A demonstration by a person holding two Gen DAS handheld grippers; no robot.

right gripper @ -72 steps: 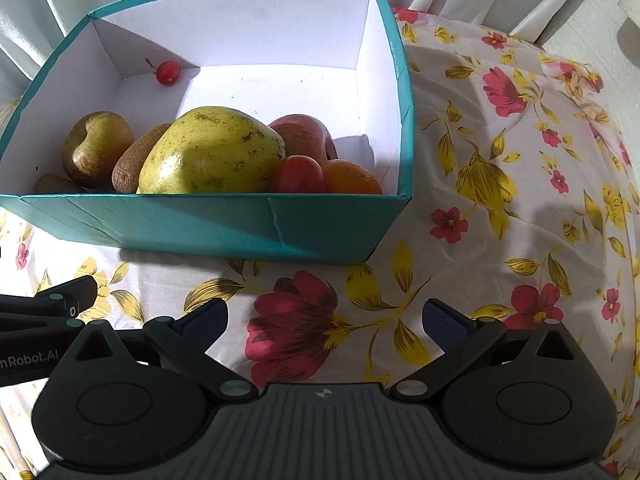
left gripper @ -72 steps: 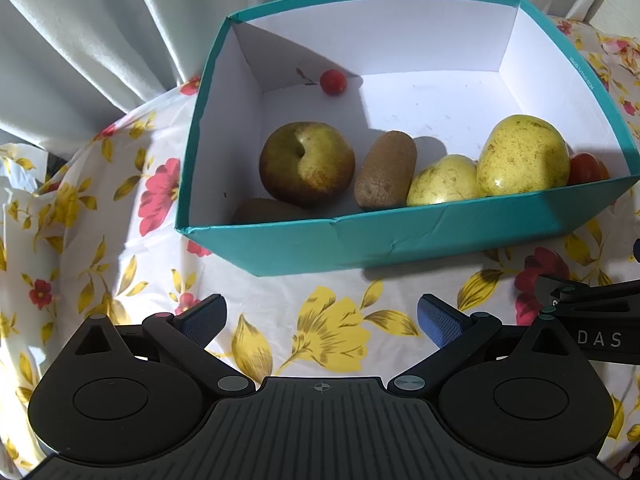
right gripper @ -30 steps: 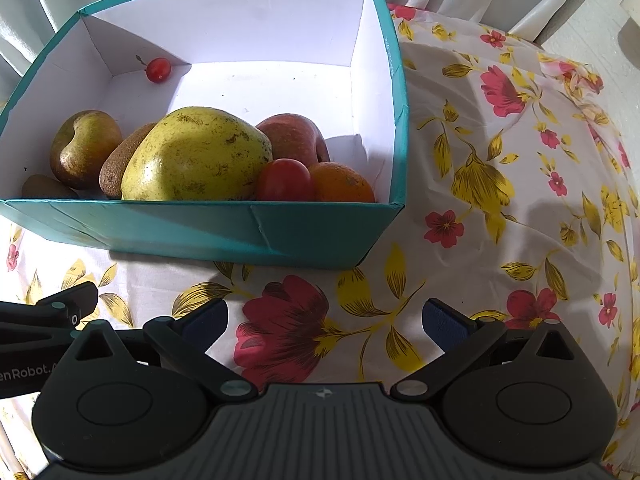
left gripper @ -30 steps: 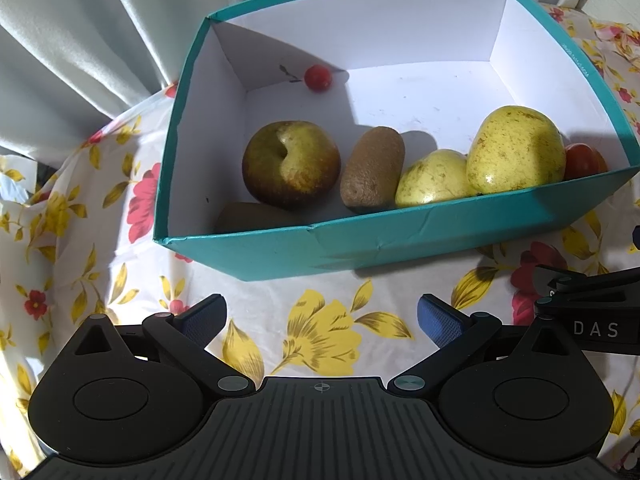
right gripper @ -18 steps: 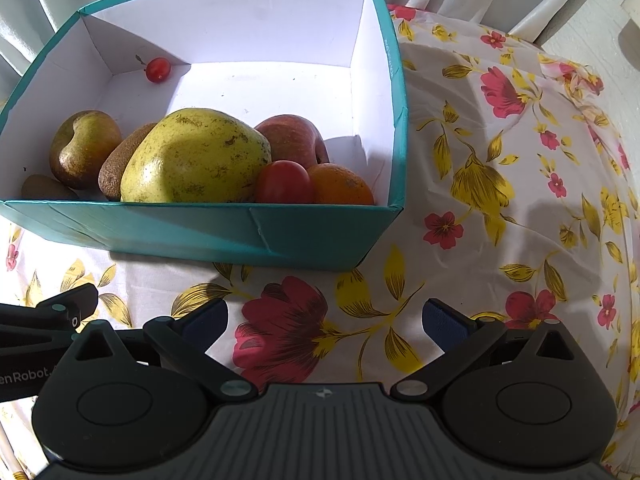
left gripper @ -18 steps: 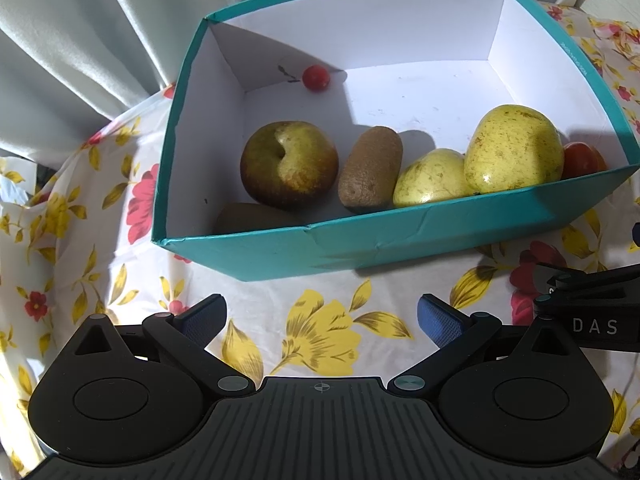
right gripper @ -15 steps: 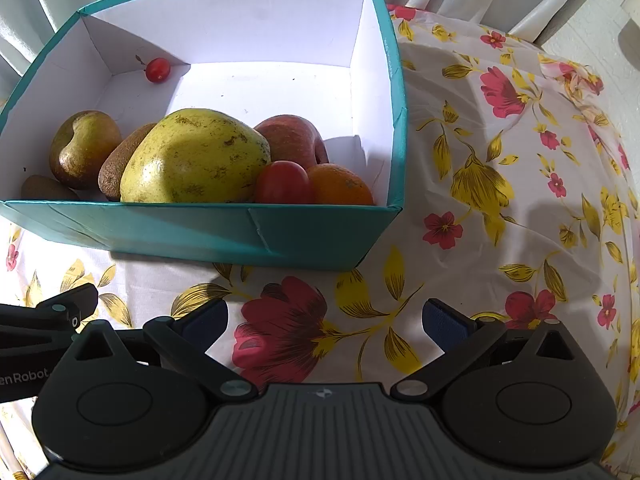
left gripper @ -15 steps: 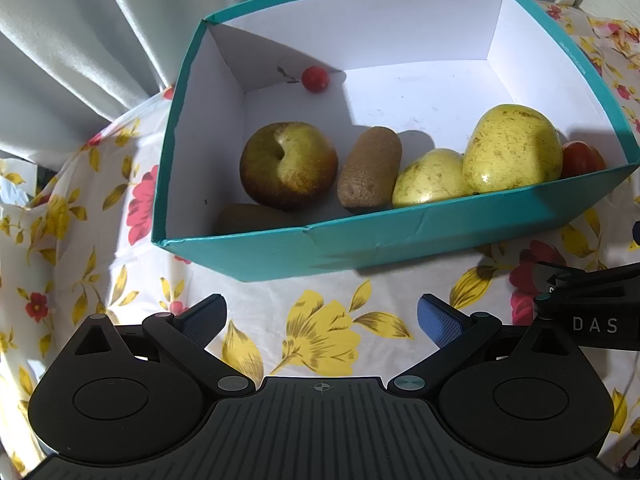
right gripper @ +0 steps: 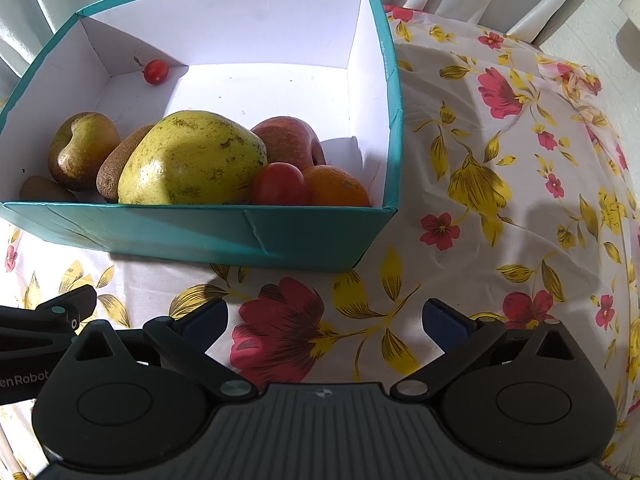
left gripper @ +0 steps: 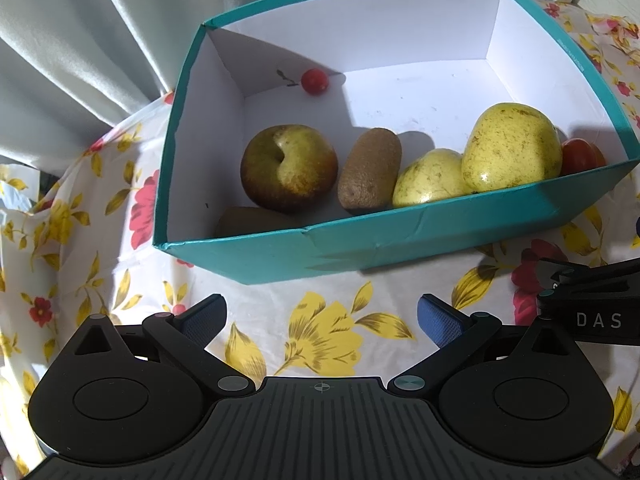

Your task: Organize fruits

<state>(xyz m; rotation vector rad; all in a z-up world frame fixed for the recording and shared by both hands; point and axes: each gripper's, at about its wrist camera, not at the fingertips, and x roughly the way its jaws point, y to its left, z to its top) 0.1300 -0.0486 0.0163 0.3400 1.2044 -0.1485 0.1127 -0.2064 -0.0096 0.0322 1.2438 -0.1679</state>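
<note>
both the left gripper (left gripper: 320, 316) and right gripper (right gripper: 326, 320) hover spread and empty over the surface (right gripper: 500, 208). the fruits sit in the teal box (right gripper: 200, 232).

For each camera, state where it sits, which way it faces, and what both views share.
Left wrist: on the left gripper, facing the teal box from its left front; jaws open, the other gripper's tip at right.
Right wrist: on the right gripper, facing the box's right front corner; jaws open.
Shared: box, big yellow pear, cherry, floral tablecloth.
</note>
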